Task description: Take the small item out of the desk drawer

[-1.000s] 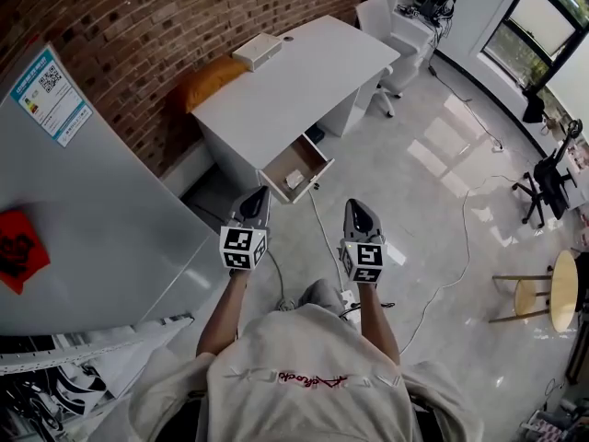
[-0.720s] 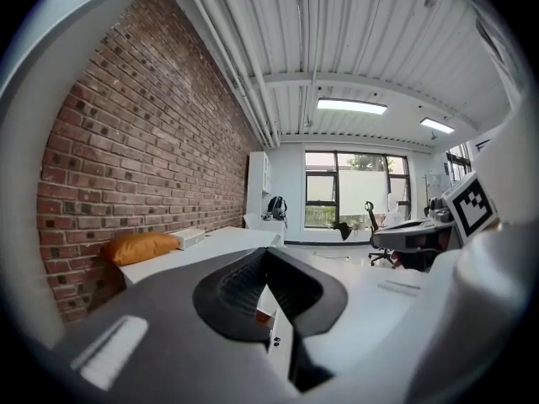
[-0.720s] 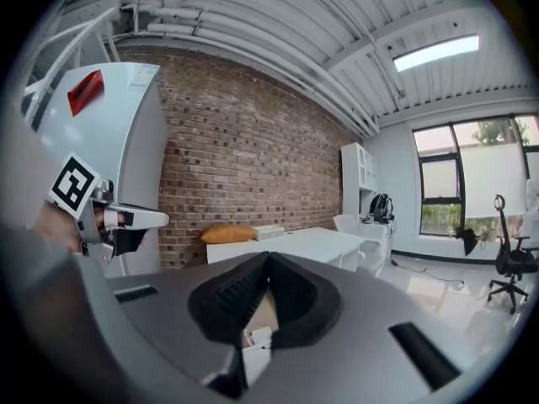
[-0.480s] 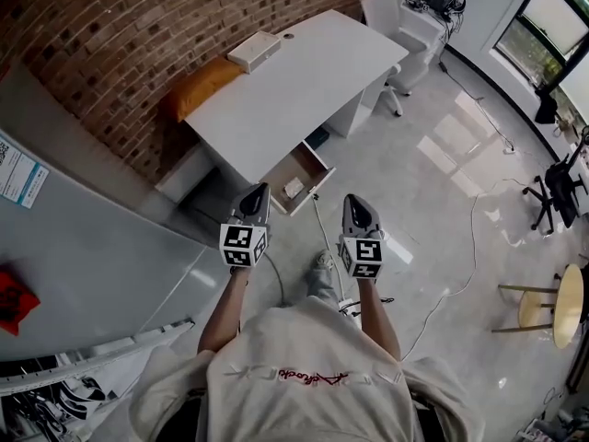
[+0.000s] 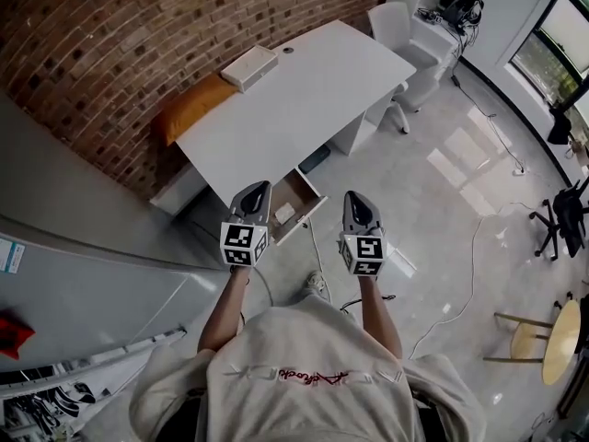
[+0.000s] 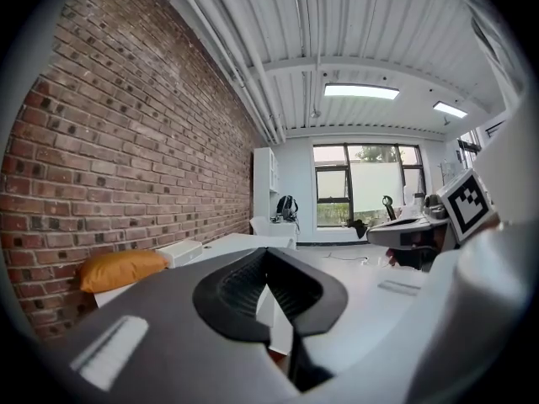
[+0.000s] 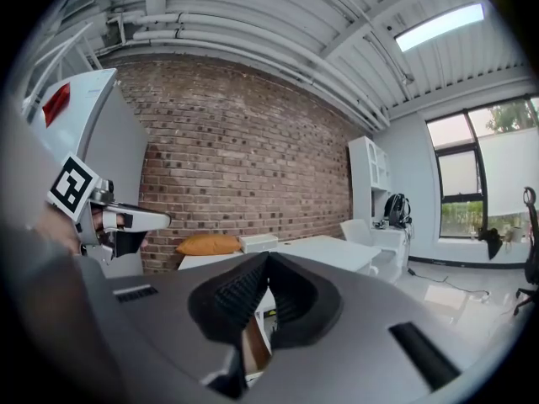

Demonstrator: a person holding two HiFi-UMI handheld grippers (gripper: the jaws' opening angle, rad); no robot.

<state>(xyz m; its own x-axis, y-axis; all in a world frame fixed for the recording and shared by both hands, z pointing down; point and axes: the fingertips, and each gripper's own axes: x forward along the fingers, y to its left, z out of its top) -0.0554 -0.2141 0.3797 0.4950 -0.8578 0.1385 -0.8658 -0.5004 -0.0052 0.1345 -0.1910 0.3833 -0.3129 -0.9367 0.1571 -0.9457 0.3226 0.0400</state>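
While both grippers sit out level ahead of the person's chest, the red script on the shirt [image 5: 308,377] is too small for me to read. Left gripper [image 5: 260,188]: fingers pressed together tip to tip, nothing between them. Right gripper [image 5: 355,195]: same story, fingers closed on nothing. Each carries its black-and-white marker cube.

On my left a grey cabinet [image 5: 83,274] runs close beside the left arm, so that side is tight. Its blue label [image 5: 9,254] sits at the picture's edge and is unreadable. To the right the pale floor [image 5: 433,201] lies wide open, with a thin cable [image 5: 465,256] trailing across it.

Just past the left fingers the drawer [image 5: 304,194] stands pulled out from the near corner of the white table [image 5: 313,90]. The small item [image 5: 284,212], pale, lies inside it, just right of the left gripper.

Further on, a white box [image 5: 248,66] rests at the table's far edge. An orange cushion [image 5: 189,109] is wedged against the brick wall [image 5: 138,26]. A white chair [image 5: 398,28] stands at the far end.
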